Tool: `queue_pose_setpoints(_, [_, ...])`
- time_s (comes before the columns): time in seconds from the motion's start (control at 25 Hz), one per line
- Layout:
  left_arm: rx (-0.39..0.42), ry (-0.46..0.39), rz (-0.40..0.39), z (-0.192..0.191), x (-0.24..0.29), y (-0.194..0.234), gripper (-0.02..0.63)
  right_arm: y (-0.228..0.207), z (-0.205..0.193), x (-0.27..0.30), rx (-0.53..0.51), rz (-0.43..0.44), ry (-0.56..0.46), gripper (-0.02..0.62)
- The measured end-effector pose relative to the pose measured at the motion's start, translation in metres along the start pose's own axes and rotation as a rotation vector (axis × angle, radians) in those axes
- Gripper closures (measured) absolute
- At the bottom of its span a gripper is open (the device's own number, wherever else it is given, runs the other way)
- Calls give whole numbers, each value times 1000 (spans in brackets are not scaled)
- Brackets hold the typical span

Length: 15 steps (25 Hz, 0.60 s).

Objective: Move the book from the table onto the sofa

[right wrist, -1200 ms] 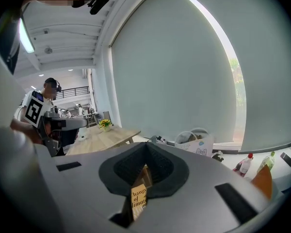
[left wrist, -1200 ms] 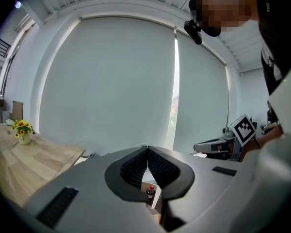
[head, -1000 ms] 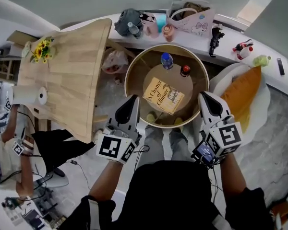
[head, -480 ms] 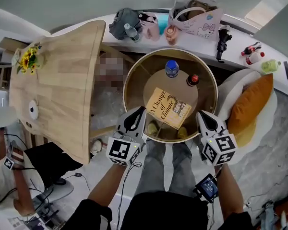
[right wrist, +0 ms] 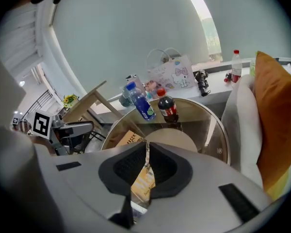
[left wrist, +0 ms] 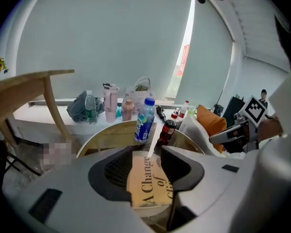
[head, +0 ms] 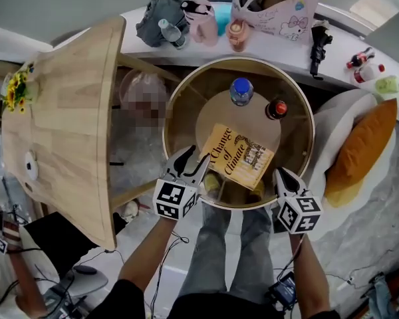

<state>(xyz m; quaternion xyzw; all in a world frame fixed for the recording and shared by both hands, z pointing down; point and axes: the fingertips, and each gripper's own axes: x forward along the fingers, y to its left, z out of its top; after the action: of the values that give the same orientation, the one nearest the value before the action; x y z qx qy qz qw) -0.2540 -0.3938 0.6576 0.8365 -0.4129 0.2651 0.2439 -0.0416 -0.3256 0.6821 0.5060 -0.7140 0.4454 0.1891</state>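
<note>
A yellow book [head: 237, 158] titled "A Change of Climate" lies flat on the round glass table [head: 299, 85], towards its near side. My left gripper [head: 196, 159] hovers at the book's left edge. Its jaws have just been opening and now stand open with nothing between them. In the left gripper view the book [left wrist: 148, 188] shows through the gap of the left gripper [left wrist: 148, 154]. My right gripper [head: 282, 177] is shut and empty at the table's near right rim, just right of the book. The white sofa [head: 332, 128] with an orange cushion [head: 366, 151] stands to the right.
A blue-capped water bottle [head: 241, 90] and a dark red-capped bottle [head: 276, 109] stand on the table behind the book. A wooden table [head: 66, 111] is at the left. A shelf at the back holds bags [head: 272, 8], cups and bottles.
Both grippers have come down and forward to the table's near rim, on either side of the book. The left jaws were shut before and are now open.
</note>
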Motion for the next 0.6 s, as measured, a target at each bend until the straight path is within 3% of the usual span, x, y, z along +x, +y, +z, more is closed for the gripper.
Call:
queue_pose_setpoints(0.04, [0, 15, -6, -12, 9, 3, 424, -5, -11, 7, 15, 0, 5, 579])
queue_pose_setpoints(0.16, [8, 58, -22, -44, 37, 14, 403, -18, -42, 34, 48, 13, 34, 460])
queue_pose_setpoints(0.36, [31, 130, -37, -87, 71, 28, 393, -37, -83, 74, 99, 14, 101, 423])
queue_pose_setpoints(0.6, [-19, 174, -54, -113, 90, 34, 383, -47, -101, 99, 224, 65, 110, 396])
